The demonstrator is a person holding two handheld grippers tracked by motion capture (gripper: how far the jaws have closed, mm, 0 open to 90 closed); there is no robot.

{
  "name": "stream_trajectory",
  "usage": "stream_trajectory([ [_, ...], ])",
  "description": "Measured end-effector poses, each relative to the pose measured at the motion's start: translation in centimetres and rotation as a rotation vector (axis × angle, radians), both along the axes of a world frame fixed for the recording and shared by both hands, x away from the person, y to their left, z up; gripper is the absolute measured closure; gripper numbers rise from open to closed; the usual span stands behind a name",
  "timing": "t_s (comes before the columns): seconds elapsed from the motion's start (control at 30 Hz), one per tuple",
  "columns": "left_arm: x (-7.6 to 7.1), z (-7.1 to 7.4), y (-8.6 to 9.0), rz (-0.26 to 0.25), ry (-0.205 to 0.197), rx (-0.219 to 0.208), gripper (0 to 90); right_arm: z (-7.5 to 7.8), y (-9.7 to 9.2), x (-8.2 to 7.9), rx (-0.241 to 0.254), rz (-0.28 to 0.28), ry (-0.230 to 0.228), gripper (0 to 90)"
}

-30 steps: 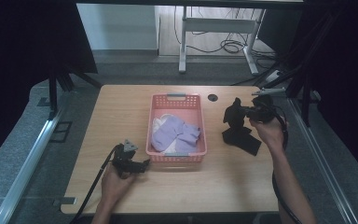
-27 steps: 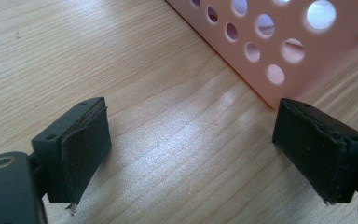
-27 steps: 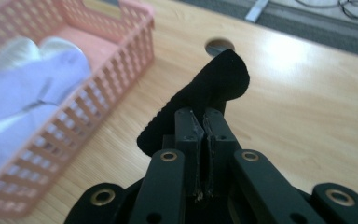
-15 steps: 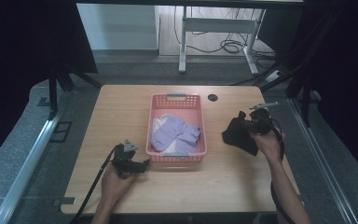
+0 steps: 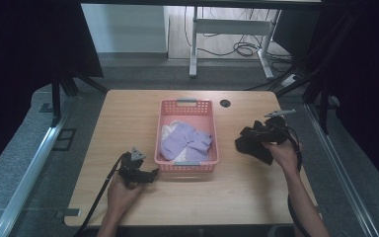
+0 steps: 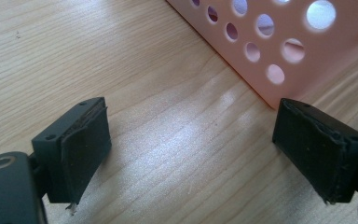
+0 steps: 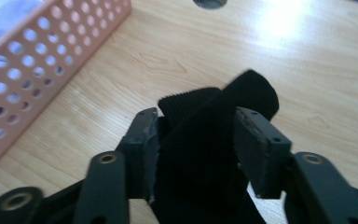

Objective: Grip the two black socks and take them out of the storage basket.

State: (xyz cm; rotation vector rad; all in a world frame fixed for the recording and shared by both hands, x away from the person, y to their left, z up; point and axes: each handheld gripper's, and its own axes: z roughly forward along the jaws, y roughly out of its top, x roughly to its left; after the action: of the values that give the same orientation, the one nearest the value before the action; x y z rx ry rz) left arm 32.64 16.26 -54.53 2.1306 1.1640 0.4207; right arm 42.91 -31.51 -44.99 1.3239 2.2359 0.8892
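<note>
Since a second ago, the right hand-held gripper (image 5: 261, 138) has come down and in toward the basket, and the black cloth it carries now hangs low over the desk. The left hand-held gripper (image 5: 145, 174) has stayed where it was.

The biggest thing is the pale wooden desk (image 5: 128, 113) with a small round hole (image 5: 225, 103) near its far edge. In the middle sits a pink plastic basket with round holes in its sides (image 5: 212, 128). Inside it lies a soft purple cloth (image 5: 185, 140), with a bit of white cloth (image 5: 167, 132) under it.

To the right of the basket, apart from it, is the dark black ribbed piece of cloth (image 5: 249, 144). In the right gripper view the jaws are squeezed onto it, and a folded end pokes up between them. Most of it hangs below, and I cannot tell if it touches the desk.

The left hand-held gripper rests low near the basket's near left corner. Its jaws are wide apart and hold nothing.

What could go wrong: the grip seems to be on just one fold, so I think the cloth could slip out on a fast swing. The hanging part could also catch the basket's rim and drag the light basket along.
</note>
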Motion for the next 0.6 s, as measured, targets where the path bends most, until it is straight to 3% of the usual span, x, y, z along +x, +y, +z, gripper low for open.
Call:
stream_trajectory([
  [0.33, 0.0, 0.0, 0.0, 0.000, 0.000, 0.000, 10.8, 2.1, 0.6, -2.0, 0.001, 0.035, -0.052, 36.3],
  [0.6, 0.0, 0.0, 0.0, 0.001, 0.000, 0.000, 10.8, 2.9, 0.9, -3.6, 0.008, 0.047, -0.073, 33.1],
])
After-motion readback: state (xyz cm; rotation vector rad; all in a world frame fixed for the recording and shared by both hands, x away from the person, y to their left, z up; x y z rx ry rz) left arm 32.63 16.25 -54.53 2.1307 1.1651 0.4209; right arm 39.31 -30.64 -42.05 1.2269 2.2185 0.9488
